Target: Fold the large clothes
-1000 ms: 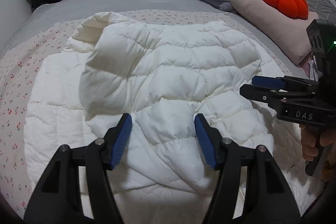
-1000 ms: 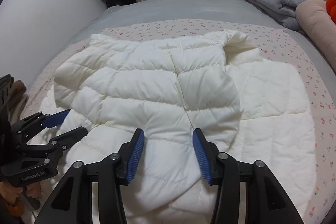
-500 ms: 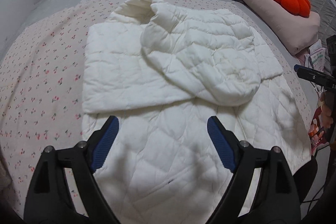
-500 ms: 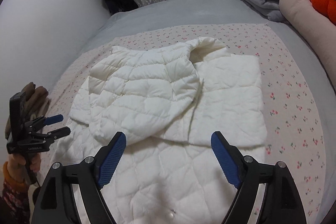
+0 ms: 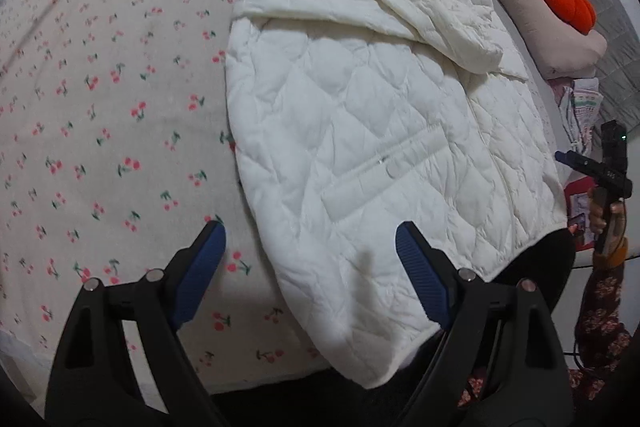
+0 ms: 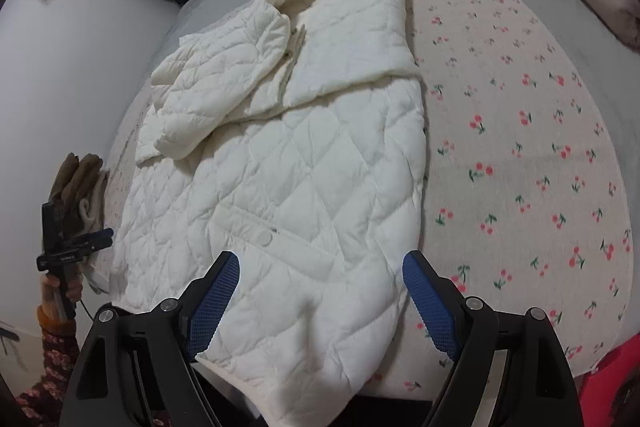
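Jacket (image 5: 384, 131) on bed, hem between both wide-spread, empty tongs (image 5: 316, 275).

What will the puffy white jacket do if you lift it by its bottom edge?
The white quilted jacket would probably flop and bend: its hem already droops over the bed edge. It looks puffy, so likely light. Its folded sleeve may slide off.

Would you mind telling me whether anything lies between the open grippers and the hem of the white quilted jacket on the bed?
Nothing visible does. The left hand-held gripper and right hand-held gripper both hang open directly over the jacket hem, with only the cherry-print bedsheet beside it.
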Action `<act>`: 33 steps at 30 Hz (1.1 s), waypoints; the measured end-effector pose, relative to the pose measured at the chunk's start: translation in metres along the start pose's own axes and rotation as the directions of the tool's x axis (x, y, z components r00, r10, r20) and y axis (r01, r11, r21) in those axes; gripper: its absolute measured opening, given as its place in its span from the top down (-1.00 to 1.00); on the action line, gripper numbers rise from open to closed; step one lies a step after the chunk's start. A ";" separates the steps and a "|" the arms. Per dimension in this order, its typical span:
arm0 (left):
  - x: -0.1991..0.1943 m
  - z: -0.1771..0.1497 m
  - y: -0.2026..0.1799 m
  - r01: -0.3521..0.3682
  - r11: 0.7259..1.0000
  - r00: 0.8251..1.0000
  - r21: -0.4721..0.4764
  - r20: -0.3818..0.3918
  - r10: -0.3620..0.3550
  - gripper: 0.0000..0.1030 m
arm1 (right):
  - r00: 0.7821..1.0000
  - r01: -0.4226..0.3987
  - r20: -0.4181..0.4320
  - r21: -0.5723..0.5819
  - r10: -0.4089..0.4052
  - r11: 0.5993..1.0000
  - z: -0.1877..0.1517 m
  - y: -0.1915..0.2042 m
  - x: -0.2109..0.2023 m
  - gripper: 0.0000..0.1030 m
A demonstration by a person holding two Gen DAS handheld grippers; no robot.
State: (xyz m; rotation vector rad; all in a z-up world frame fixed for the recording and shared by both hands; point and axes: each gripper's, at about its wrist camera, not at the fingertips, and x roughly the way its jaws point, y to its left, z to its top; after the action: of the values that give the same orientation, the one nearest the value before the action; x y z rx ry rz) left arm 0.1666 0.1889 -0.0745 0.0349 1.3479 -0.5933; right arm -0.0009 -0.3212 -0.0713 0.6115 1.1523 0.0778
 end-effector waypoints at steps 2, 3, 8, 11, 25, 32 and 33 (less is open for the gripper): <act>0.003 -0.009 0.004 0.055 0.998 0.998 -0.020 -0.023 -0.055 -0.69 | 0.999 -0.032 -0.030 0.023 0.032 0.999 -0.009 -0.007 0.004 -0.66; 0.005 -0.012 0.005 0.076 0.997 0.996 -0.030 -0.037 -0.077 -0.69 | 0.998 -0.051 -0.040 0.033 0.052 0.998 -0.014 -0.010 0.005 -0.66; 0.017 -0.027 0.000 0.173 0.983 0.980 -0.058 -0.095 -0.177 -0.69 | 0.990 -0.118 -0.061 0.095 0.124 0.989 -0.030 -0.026 0.009 -0.66; 0.022 -0.032 -0.003 0.208 0.976 0.970 -0.062 -0.112 -0.213 -0.69 | 0.981 -0.173 -0.066 0.134 0.183 0.976 -0.038 -0.034 0.010 -0.66; 0.037 -0.049 -0.013 0.334 0.939 0.929 -0.075 -0.142 -0.342 -0.17 | 0.918 -0.332 -0.174 0.150 0.355 0.931 -0.051 -0.020 0.038 -0.24; 0.036 -0.054 -0.016 0.365 0.927 0.921 -0.083 -0.115 -0.373 0.48 | 0.913 -0.334 -0.214 0.096 0.347 0.938 -0.056 -0.002 0.045 0.51; 0.034 -0.054 -0.017 0.368 0.927 0.922 -0.077 -0.103 -0.374 0.53 | 0.915 -0.337 -0.205 0.086 0.348 0.937 -0.056 0.000 0.042 0.56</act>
State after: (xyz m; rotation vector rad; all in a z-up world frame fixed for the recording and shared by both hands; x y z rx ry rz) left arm 0.1137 0.1807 -0.1141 -0.2418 1.4962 -0.8831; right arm -0.0317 -0.2830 -0.1208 0.8617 1.2501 0.4279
